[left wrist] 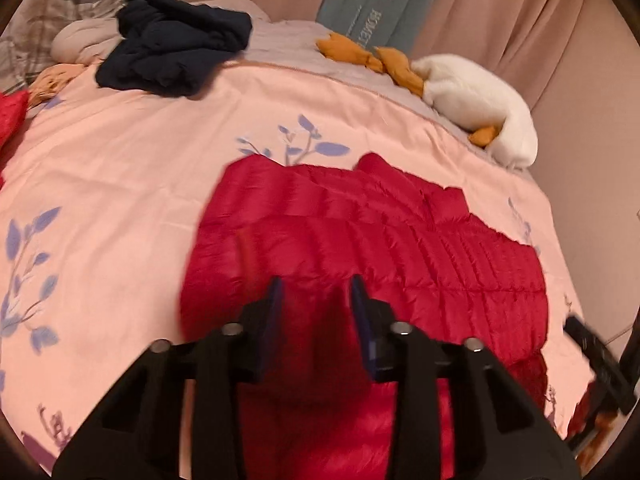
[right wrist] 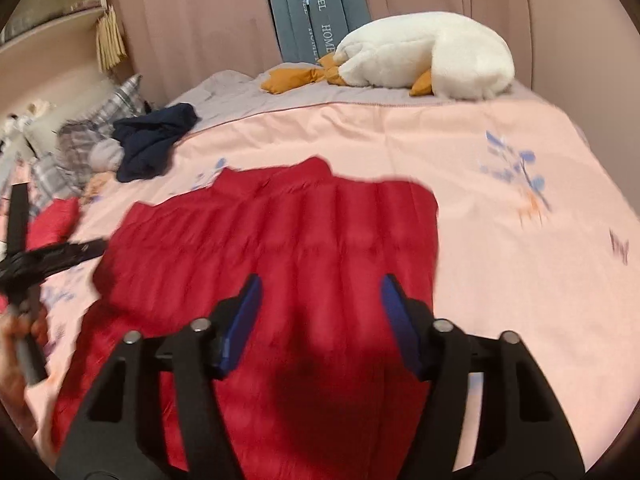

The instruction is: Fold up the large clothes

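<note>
A red quilted puffer jacket (left wrist: pixel 380 248) lies spread on the pink floral bedspread (left wrist: pixel 120 168); it also shows in the right wrist view (right wrist: pixel 288 240). My left gripper (left wrist: pixel 318 286) hovers over the jacket's near part with its blue-padded jaws apart and nothing between them. My right gripper (right wrist: pixel 320 284) hovers over the jacket's near middle, jaws wide apart and empty. The left gripper's black frame (right wrist: pixel 24 256) shows at the left edge of the right wrist view. The right gripper (left wrist: pixel 600 356) shows at the right edge of the left wrist view. The jacket's near edge is hidden behind the gripper bodies.
A dark navy garment (left wrist: pixel 172 48) lies crumpled at the far left of the bed (right wrist: pixel 152 140). A white plush goose (left wrist: pixel 476 100) with orange feet lies at the far right (right wrist: pixel 432 52). Plaid pillows (right wrist: pixel 100 120), curtains (right wrist: pixel 200 20) and grey bags (right wrist: pixel 316 0) stand behind.
</note>
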The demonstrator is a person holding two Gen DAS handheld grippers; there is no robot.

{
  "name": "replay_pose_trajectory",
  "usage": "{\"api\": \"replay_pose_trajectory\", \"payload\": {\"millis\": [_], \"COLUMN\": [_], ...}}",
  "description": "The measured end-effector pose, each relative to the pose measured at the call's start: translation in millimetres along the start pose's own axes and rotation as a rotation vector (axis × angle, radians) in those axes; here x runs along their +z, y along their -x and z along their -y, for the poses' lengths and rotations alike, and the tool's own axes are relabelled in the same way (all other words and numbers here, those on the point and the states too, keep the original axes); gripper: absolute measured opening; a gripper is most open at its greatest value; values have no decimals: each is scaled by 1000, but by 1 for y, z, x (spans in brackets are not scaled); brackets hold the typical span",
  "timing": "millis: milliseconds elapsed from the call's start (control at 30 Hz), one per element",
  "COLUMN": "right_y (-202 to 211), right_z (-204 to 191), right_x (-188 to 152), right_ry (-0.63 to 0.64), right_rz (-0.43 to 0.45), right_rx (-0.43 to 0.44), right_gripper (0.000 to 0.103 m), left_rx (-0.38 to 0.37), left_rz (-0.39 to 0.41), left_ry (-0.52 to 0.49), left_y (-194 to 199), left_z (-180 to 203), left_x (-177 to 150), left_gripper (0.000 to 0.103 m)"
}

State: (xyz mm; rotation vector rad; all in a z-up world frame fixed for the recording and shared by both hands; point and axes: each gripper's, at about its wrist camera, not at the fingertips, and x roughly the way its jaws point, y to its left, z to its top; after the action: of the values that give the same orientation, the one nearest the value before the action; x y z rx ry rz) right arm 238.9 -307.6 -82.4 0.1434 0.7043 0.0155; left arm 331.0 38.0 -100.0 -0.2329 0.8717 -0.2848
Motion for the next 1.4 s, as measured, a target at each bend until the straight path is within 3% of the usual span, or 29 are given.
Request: {"api": "replay_pose_trajectory", "payload": {"millis": [167,300,467,533,633,700,800,867,1000,1100,1133,1200,1267,1400], "right_y": [-69,-106,-107,-88,-50,-40,-45,-59,-83,-82,-78,-58,-31,30], "right_z": [13,41,38,30,10,-5,-29,-45,-53,-51,-49,-42,-32,1], "right_x": [17,1,4,11,11,6,-5,-17,-32,-29,-27,-25,-28,-54], "right_ry": [-30,-133,-115,-85,-18,30,91,161,197,170,151,85,39,-35], "right_rz": [-67,-154,-183,-148,-49,-38,-71,-109,-162,-177,-175,-154,-120,-82], "right_rx": [-123,-87,-106,-121,-48,-5,33,-2,-59,-47,-39,5,48,69], "right_gripper": [52,51,51,53,61,61,61,61,65,65,65,66,71,78], "left_rx": [78,72,63,79,99,61,51,68,104,76,62,16,-1,-59], "left_rz": [-52,-82,-82,-67,1,19,5,-28,-87,-106,-112,-110,-68,-34], "left_ry": [-90,-128,-122,-120,-193,-235,-299,-339,-352,-301,-268,-187,-147,-92], "left_y": [-38,-52,-51,-37,-12,-1,-7,-22,-49,-48,-44,-25,6,62], "left_z": [11,9,7,11,27,41,65,77,77,71,67,55,43,6], "left_x": [-7,-15,-13,-12,-13,-17,-26,-35,-49,-42,-39,-35,-39,-65], "left_gripper": [30,30,30,30,30,30,30,30,33,33,36,50,77,81]}}
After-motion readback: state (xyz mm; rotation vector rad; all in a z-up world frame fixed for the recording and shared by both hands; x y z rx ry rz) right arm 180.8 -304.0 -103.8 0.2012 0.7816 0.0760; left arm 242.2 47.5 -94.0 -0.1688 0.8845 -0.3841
